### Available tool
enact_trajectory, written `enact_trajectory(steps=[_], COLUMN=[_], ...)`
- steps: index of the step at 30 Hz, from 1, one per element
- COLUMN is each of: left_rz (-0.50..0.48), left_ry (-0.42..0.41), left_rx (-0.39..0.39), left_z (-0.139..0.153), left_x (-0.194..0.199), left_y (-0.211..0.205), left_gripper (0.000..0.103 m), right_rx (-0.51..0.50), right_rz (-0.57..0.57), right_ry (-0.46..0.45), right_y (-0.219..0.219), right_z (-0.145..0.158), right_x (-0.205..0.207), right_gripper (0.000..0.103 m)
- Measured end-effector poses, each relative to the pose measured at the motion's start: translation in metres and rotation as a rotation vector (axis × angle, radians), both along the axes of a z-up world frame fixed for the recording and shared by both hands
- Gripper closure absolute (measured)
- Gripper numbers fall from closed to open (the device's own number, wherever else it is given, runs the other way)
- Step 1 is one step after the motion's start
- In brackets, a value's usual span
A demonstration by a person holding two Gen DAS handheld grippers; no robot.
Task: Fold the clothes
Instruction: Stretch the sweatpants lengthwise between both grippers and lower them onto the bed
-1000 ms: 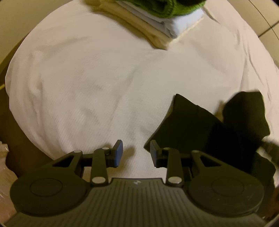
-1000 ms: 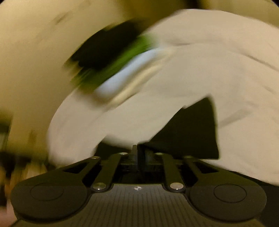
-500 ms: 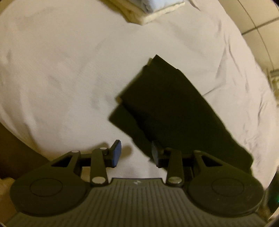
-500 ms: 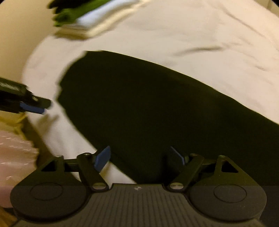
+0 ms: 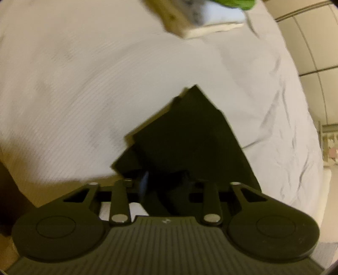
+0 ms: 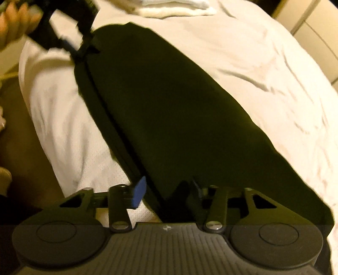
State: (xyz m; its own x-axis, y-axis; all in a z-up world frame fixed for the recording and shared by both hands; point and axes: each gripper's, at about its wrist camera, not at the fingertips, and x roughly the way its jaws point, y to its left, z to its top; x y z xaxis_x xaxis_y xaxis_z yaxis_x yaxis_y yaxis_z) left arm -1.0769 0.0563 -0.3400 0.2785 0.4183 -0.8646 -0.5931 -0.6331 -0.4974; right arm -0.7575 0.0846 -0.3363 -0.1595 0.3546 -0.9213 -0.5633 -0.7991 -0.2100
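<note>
Black garment [image 6: 179, 110] blurred between both parted tools: left tool [image 5: 164, 182], right tool [image 6: 169, 188].

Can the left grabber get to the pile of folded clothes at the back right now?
Probably not yet: the left gripper is down at the black garment, jaws around its near edge. The folded stack lies far across open white sheet.

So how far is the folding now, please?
Done: a stack of folded clothes lies at the far edge of the white sheet. In hand: the black garment lies long and narrow, with the left gripper and the right gripper at opposite ends, fabric between the fingers. Left: folding it shorter and stacking it.
</note>
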Motion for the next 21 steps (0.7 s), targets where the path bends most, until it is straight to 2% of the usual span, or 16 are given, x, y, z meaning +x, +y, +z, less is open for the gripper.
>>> enact_trajectory(steps=[2,4,5,7,8,9,10,13,17,21], left_rz=[-0.008,0.017,0.030,0.050,0.050,0.048,0.040,0.014,-0.070,-0.146], left_ry=[0.000,-0.009,-0.013,-0.029,-0.034,-0.037,-0.032,-0.015,0.050,0.131], left_rx=[0.008,0.004,0.002,0.009,0.016,0.025,0.037,0.105,0.171,0.134], left_z=[0.000,-0.004,-0.006,-0.010,-0.009,-0.009,-0.006,0.008,0.029,0.026], left_x=[0.000,-0.002,-0.003,-0.006,-0.006,-0.006,-0.005,-0.005,0.000,0.004], left_y=[0.000,-0.001,-0.002,0.000,0.000,-0.001,-0.002,-0.009,-0.024,-0.029], left_gripper=[0.085,0.071,0.068,0.070,0.075,0.092,0.097,0.098,0.098,0.097], right_rx=[0.032,0.059,0.071,0.085,0.083,0.076,0.073,0.062,0.056,0.024], right_rz=[0.024,0.054,0.068,0.083,0.087,0.088,0.089,0.076,0.077,0.090], right_ry=[-0.034,-0.069,-0.079,-0.091,-0.093,-0.094,-0.097,-0.065,-0.020,-0.007], right_y=[-0.004,-0.008,-0.010,-0.012,-0.013,-0.012,-0.012,-0.009,-0.012,-0.020], right_z=[-0.005,-0.010,-0.011,-0.012,-0.012,-0.012,-0.012,-0.003,0.014,0.014], right_x=[-0.003,-0.006,-0.007,-0.008,-0.008,-0.007,-0.007,-0.002,0.005,0.004], right_gripper=[0.065,0.066,0.066,0.066,0.071,0.080,0.100,0.099,0.098,0.098])
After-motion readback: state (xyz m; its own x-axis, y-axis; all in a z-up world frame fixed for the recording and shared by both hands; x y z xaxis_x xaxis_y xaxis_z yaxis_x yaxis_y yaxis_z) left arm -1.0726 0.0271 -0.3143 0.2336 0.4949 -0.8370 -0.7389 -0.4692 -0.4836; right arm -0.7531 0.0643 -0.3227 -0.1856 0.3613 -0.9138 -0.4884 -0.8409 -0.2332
